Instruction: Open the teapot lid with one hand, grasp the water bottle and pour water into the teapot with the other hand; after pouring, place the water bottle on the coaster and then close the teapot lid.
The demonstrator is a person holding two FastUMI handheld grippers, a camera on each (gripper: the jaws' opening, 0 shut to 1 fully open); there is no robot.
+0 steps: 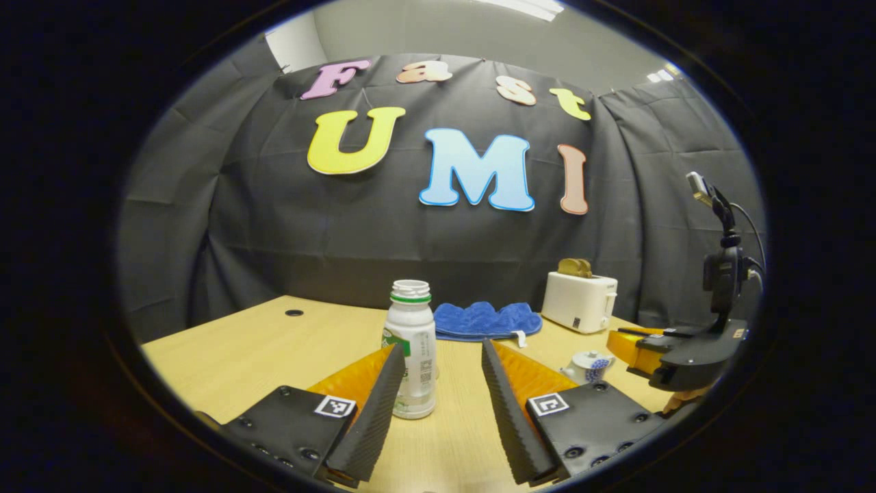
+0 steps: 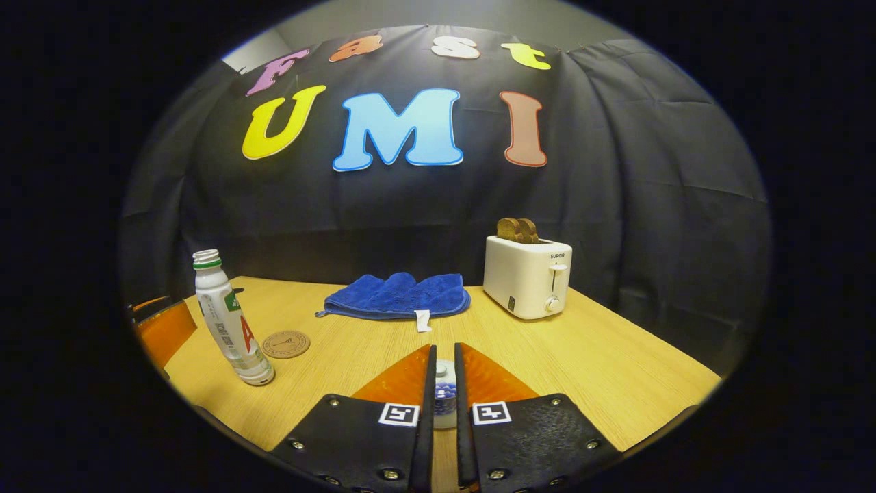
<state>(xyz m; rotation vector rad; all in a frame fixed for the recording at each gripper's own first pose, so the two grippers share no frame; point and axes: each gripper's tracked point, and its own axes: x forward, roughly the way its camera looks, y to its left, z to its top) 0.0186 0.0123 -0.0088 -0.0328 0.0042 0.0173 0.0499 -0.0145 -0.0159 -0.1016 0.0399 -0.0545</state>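
Note:
An uncapped white water bottle (image 1: 410, 349) with a green neck ring stands on the wooden table (image 1: 260, 349), between the spread fingers of my open left gripper (image 1: 441, 346) and closer to the left finger. In the right gripper view the bottle (image 2: 226, 318) stands at the left beside a round cork coaster (image 2: 286, 344), with the left gripper (image 2: 161, 329) at the edge. My right gripper (image 2: 445, 349) is shut on the knob of the blue-and-white teapot lid (image 2: 443, 387). The left gripper view shows the teapot (image 1: 588, 366) under the right gripper (image 1: 626, 346).
A folded blue cloth (image 2: 397, 296) lies at the back middle of the table. A white toaster (image 2: 527, 277) holding toast stands at the back right. The table's right edge (image 2: 657, 404) runs near the right gripper.

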